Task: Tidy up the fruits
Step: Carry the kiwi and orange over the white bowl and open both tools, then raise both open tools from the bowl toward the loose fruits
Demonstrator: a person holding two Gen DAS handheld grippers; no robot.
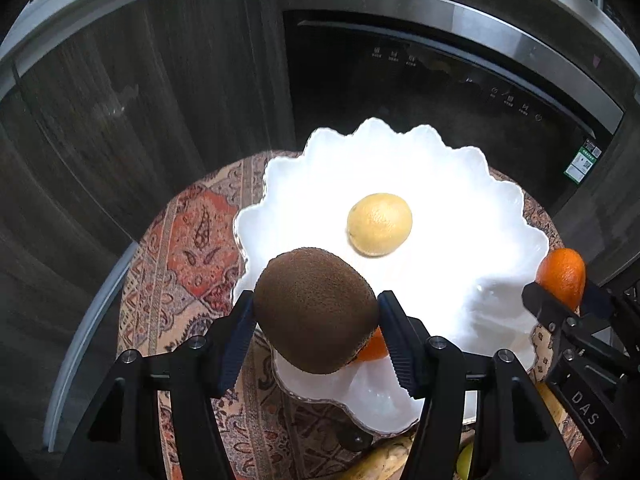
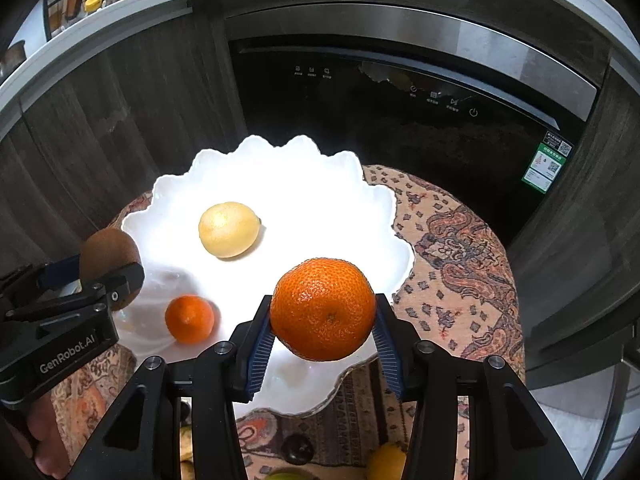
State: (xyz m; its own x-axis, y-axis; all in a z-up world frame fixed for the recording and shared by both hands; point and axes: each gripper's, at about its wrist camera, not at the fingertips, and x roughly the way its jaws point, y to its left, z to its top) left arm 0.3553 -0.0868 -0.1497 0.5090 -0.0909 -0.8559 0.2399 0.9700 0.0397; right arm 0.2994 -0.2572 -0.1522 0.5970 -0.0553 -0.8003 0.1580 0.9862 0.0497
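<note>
Closest to my left wrist camera is the kiwi (image 1: 316,312), clamped between the blue pads of my left hand-held gripper (image 1: 316,320) and held above the near rim of the white scalloped plate (image 1: 460,208); a lemon (image 1: 379,224) already lies near the plate's middle, and a sliver of a small mandarin (image 1: 374,347) peeks out under the kiwi; at the right edge I see my right hand-held gripper (image 1: 560,292) carrying something orange; low in the frame a banana (image 1: 384,460) waits on the patterned table (image 1: 192,248).

Nearest in the right wrist view is a large orange (image 2: 323,309), pinched firmly in that hand-held gripper, hanging over the plate's near right edge; lemon and small mandarin sit on the plate, well apart; the kiwi hovers at the plate's left rim; a dark round fruit (image 2: 297,449) and another yellow one (image 2: 386,462) lie on the table below.

I judge two fruits placed, two about to be set down, and at least three left on the table; roughly midway.
</note>
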